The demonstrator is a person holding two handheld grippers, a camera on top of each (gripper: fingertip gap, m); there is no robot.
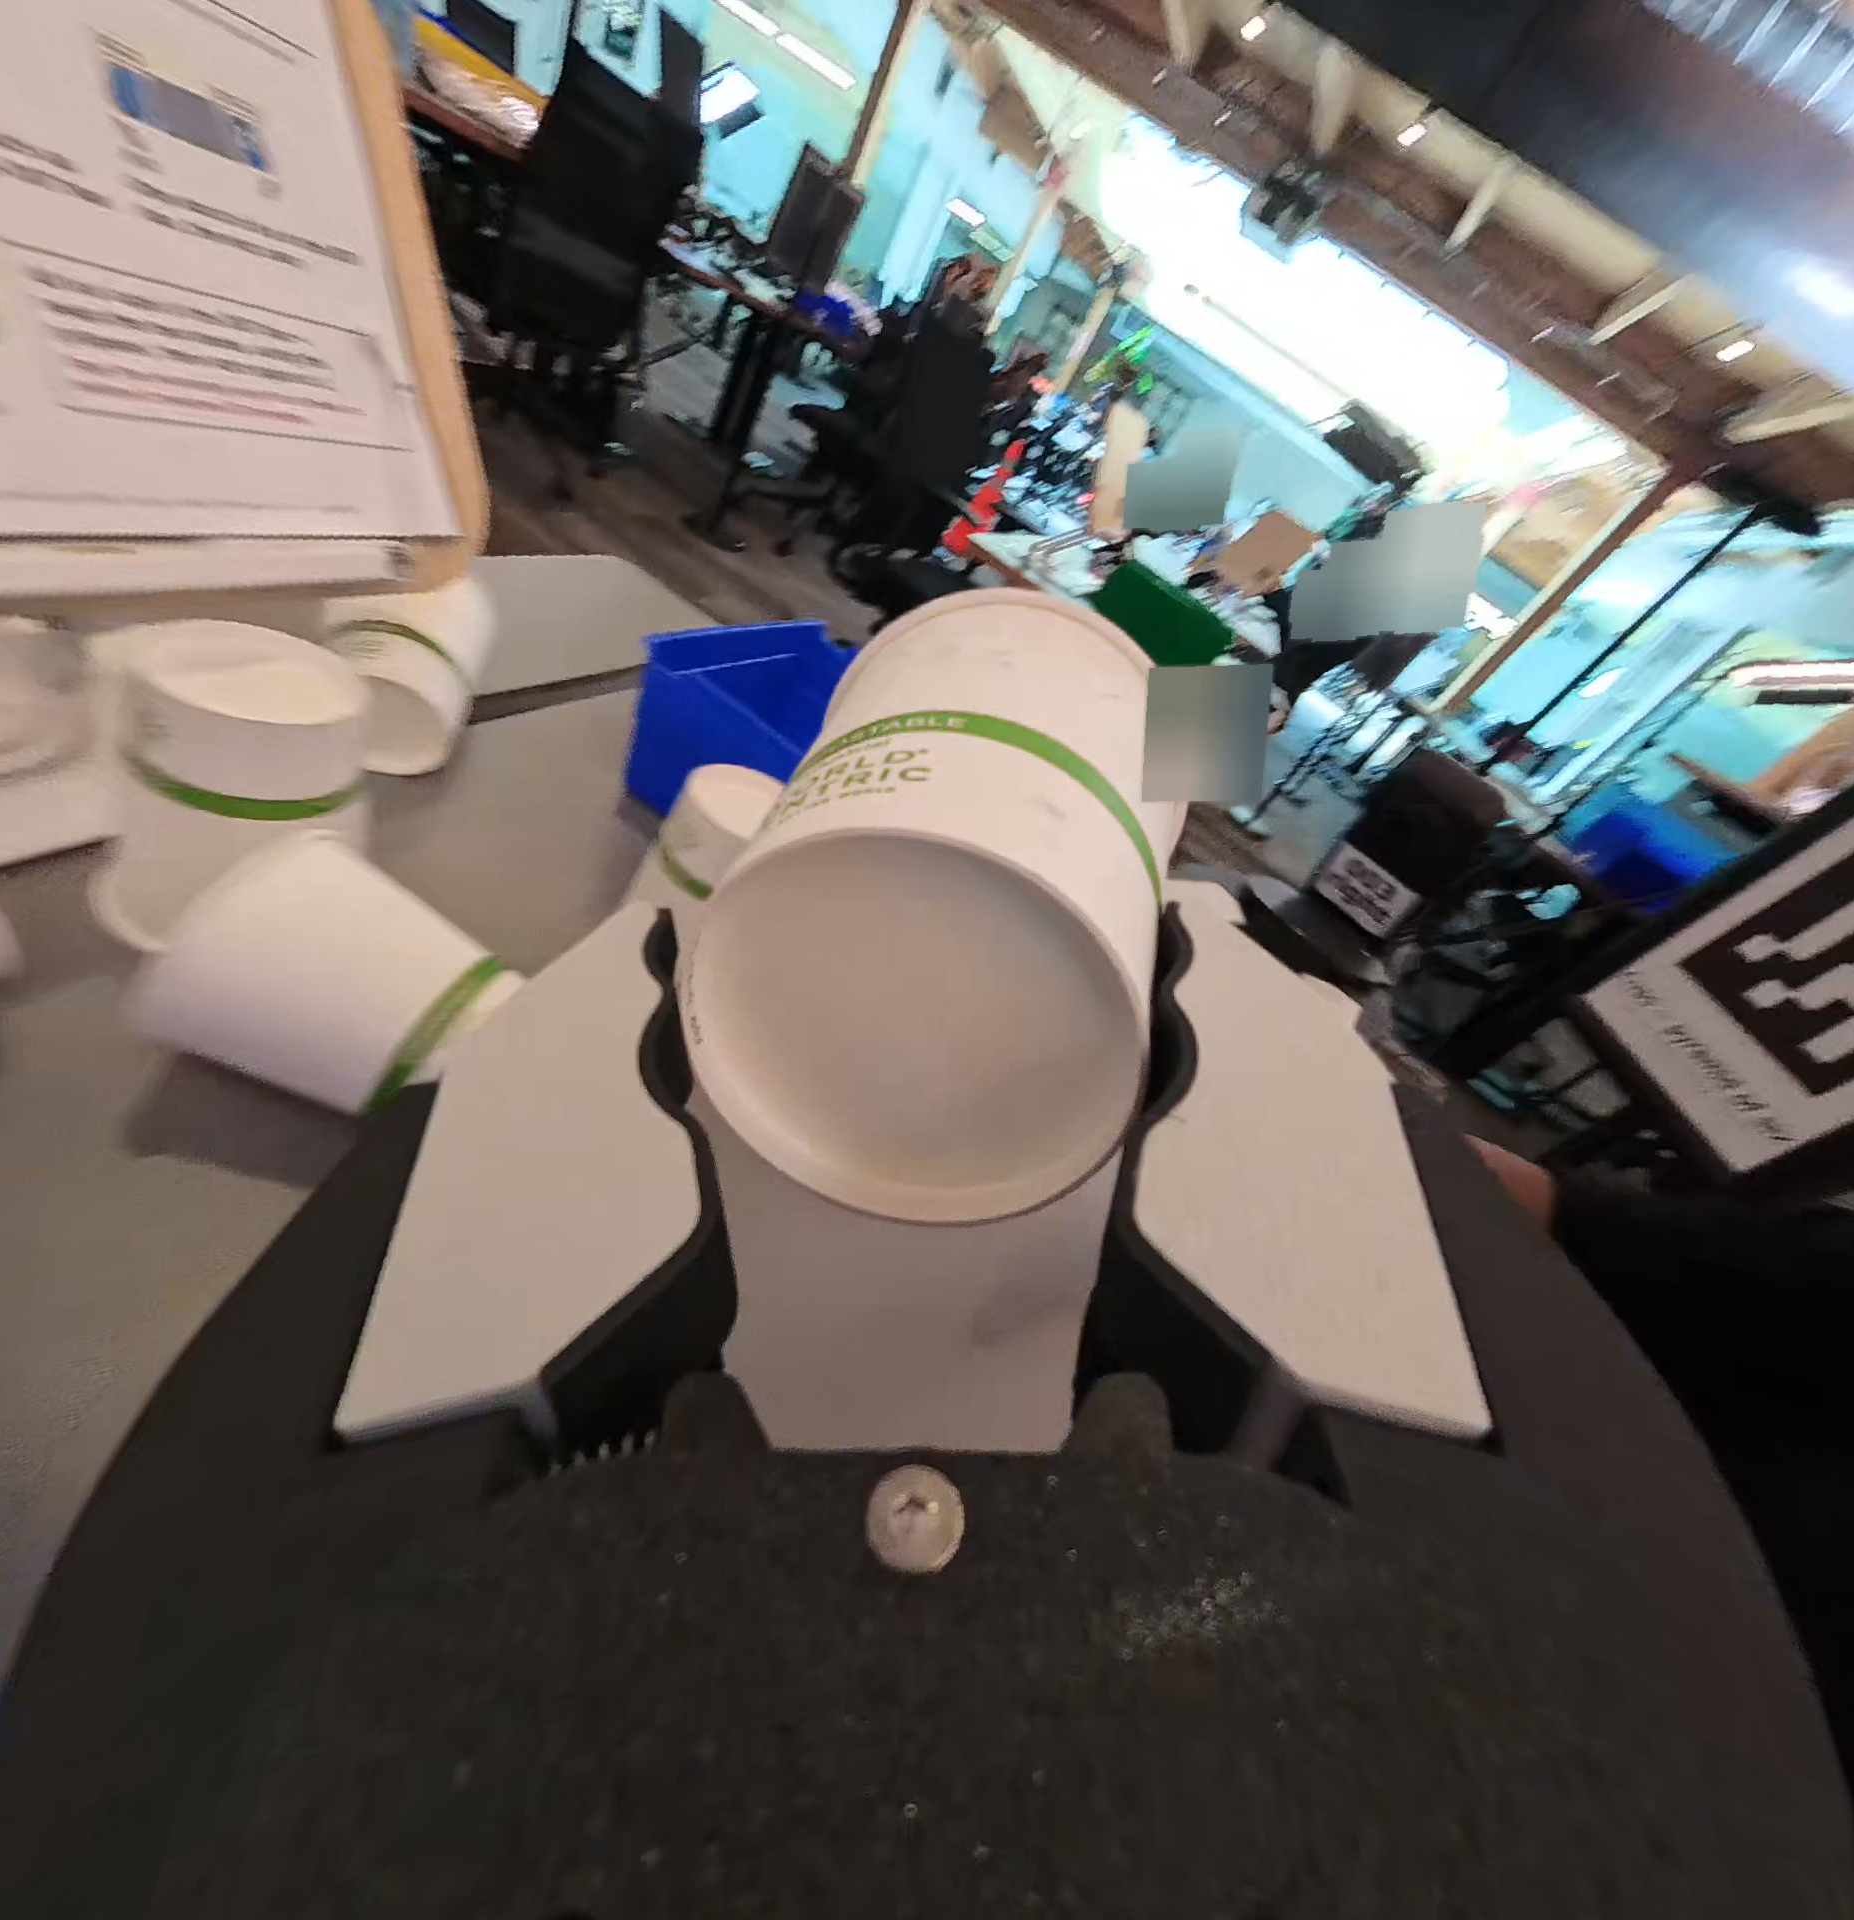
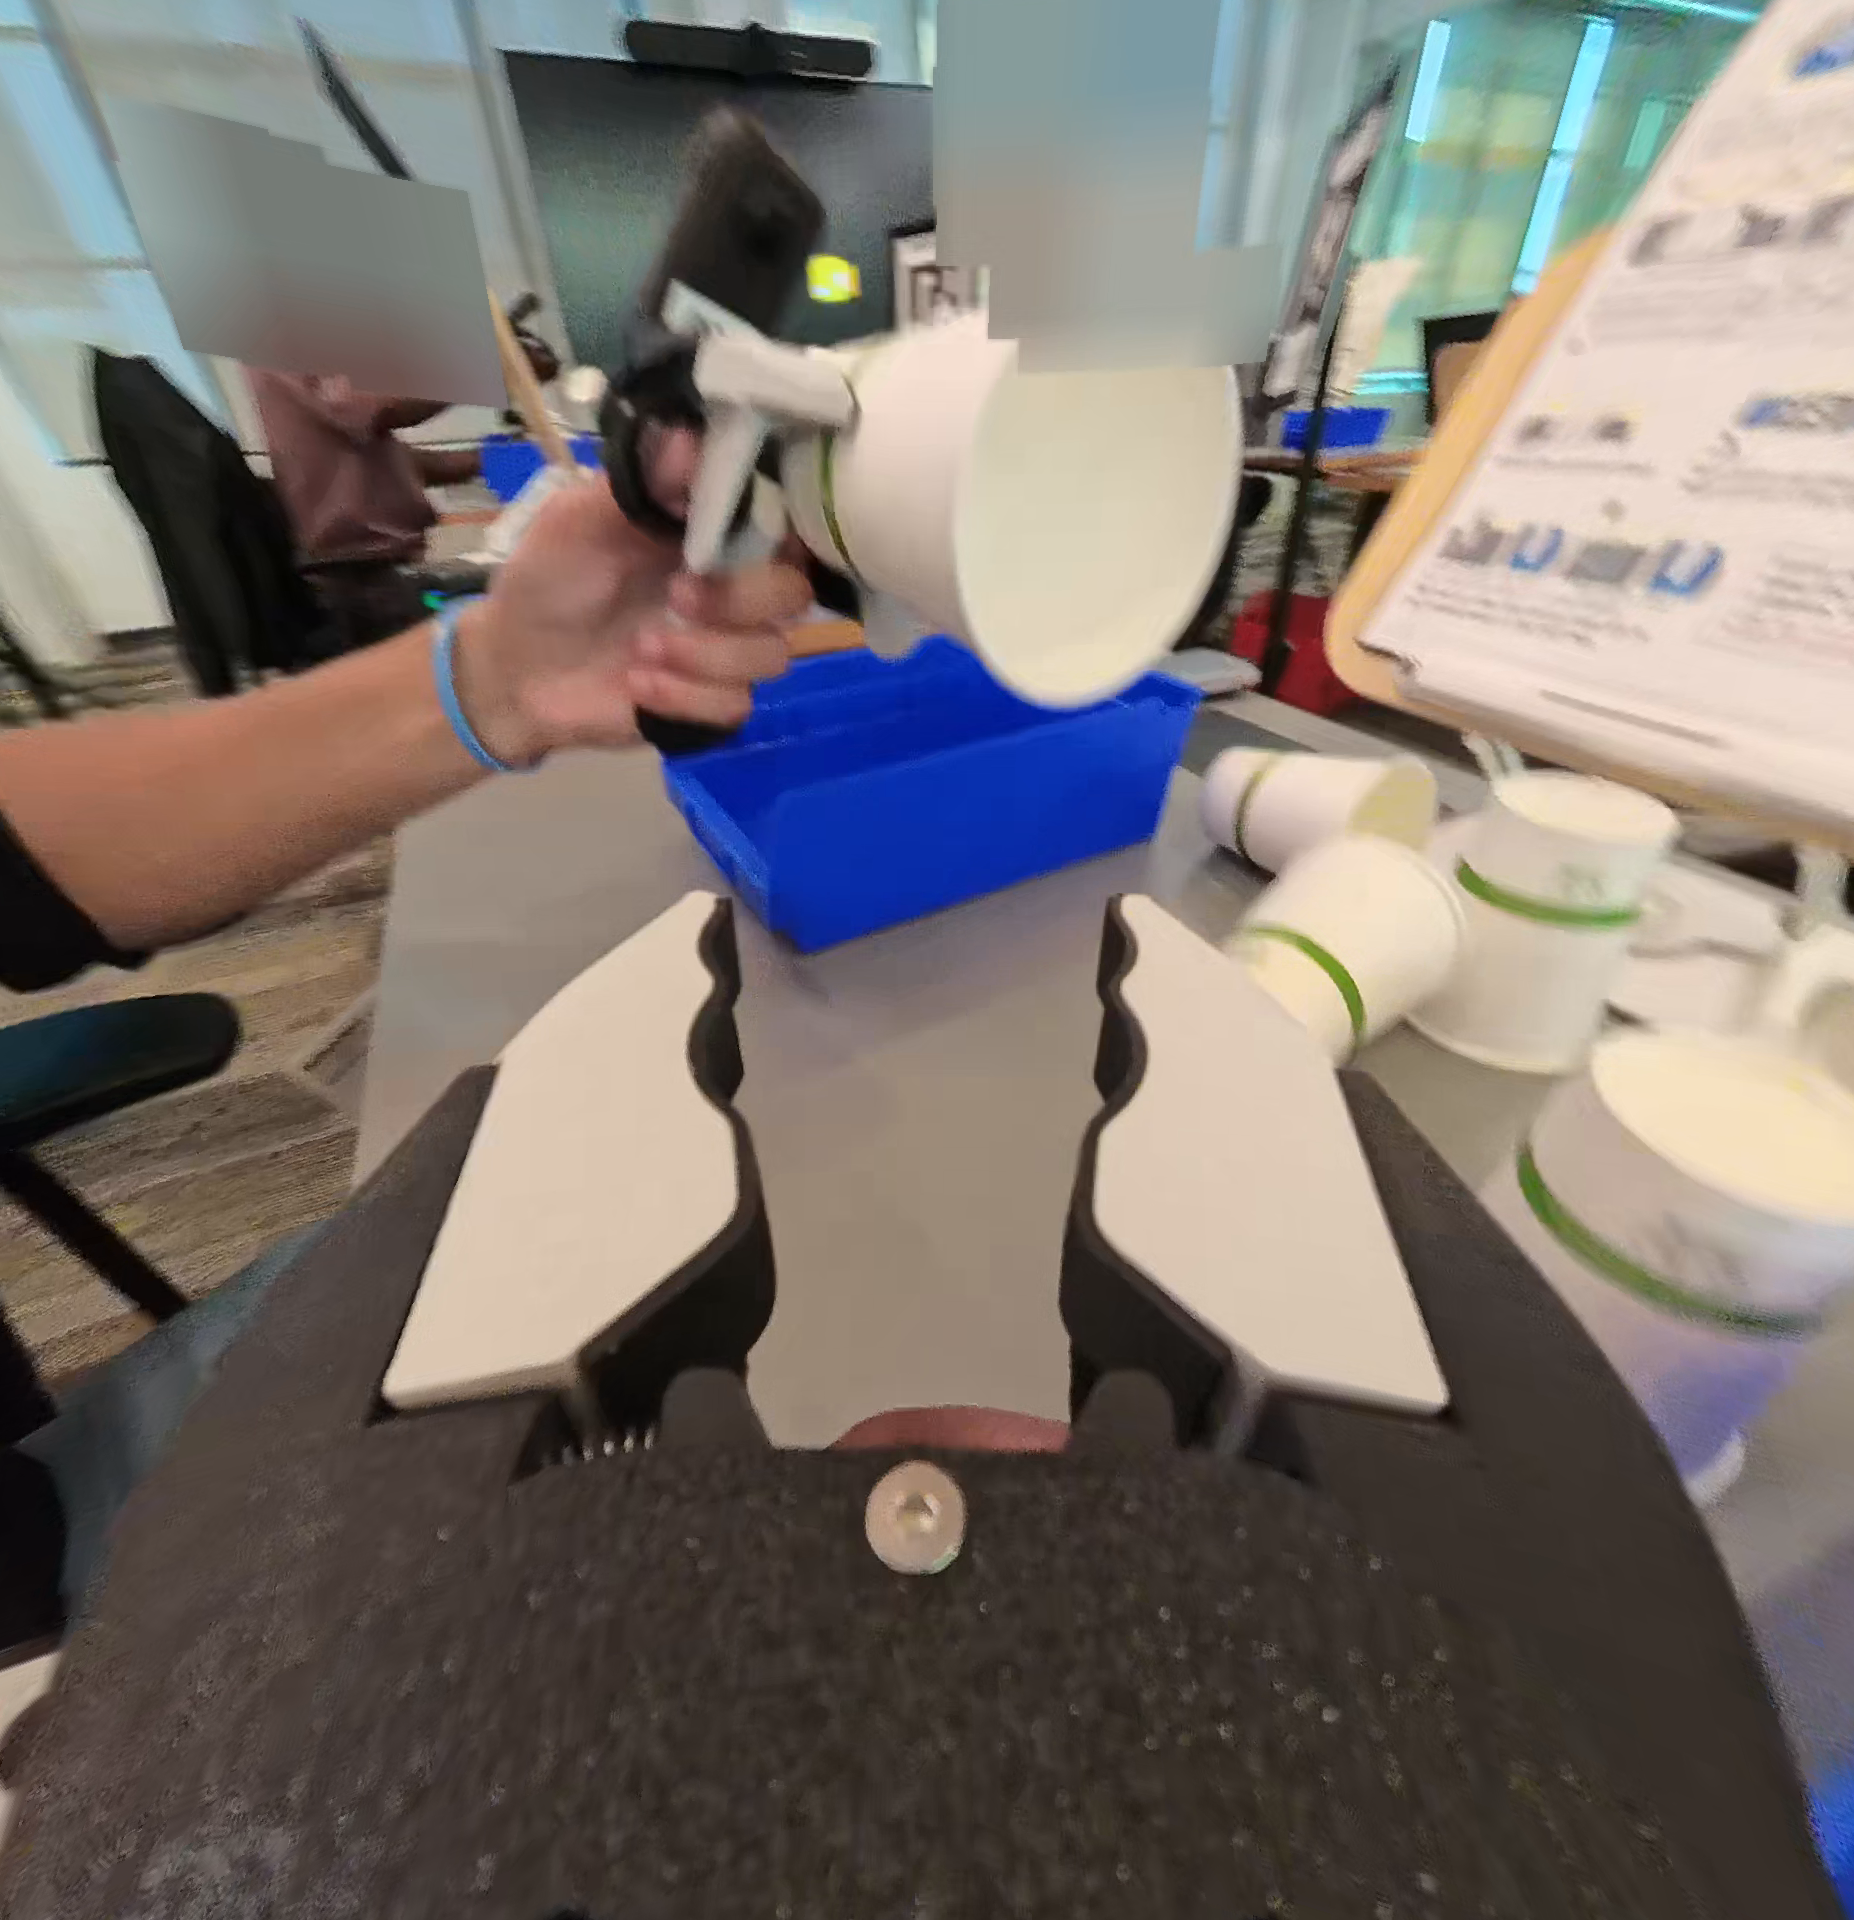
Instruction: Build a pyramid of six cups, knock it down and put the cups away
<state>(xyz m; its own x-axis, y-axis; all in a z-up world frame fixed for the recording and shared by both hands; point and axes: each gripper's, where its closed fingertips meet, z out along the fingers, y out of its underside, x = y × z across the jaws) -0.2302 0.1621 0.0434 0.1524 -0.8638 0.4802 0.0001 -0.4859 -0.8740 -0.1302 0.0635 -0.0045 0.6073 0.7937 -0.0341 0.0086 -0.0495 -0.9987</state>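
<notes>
Left gripper [image 1: 918,997] clamped a white paper cup with a green band [image 1: 954,831] near its base, held tilted above the blue plastic bin [image 2: 933,790]. Right gripper [image 2: 918,997] hung wide, empty. Risk — thin wall buckles or slips, cup misses bin.

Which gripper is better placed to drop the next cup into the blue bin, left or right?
Left. The left gripper is shut on a cup, held in the air near the blue bin. The right gripper is open and empty; the other cups lie on the table.
</notes>
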